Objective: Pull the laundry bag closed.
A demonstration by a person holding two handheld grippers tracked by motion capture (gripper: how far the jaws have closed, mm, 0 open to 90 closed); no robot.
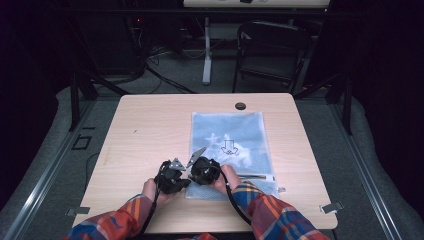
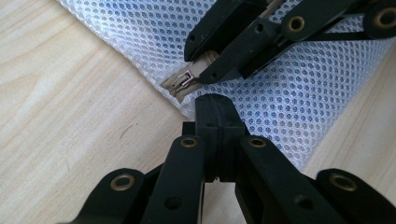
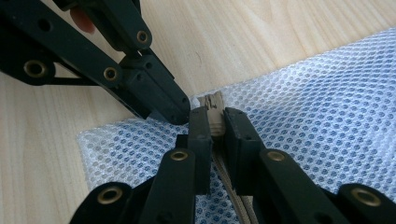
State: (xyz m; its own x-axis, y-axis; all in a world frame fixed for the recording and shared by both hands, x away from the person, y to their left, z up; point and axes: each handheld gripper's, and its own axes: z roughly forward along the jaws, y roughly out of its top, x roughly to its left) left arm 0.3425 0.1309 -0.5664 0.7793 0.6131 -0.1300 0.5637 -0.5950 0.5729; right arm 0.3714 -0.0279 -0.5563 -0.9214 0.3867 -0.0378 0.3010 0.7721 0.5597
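The right gripper's point(image 3: 212, 122) jaws are nearly closed, pinching a small tan zipper pull point(image 3: 212, 107) at the near corner of a white mesh bag point(image 3: 299, 116); the zipper's tan track runs back between the jaws toward the camera. The left gripper's point(image 2: 215, 108) jaws are pressed fully together, their tips on the bag's corner edge, just beside the pull. This looks like bracing: one gripper pins the fabric so the other can draw the zipper along without dragging the bag.

The left gripper view adds a side look at the pull's metal tab point(image 2: 180, 83) sticking out from the right gripper's jaws. Whether mesh is actually caught between the left jaws cannot be told.

The high view shows the whole bag point(image 1: 235, 140) lying flat on the right half of a pale wooden bench point(image 1: 145, 130), with both grippers meeting at its near left corner, and plaid sleeves point(image 1: 272, 215) entering from below.
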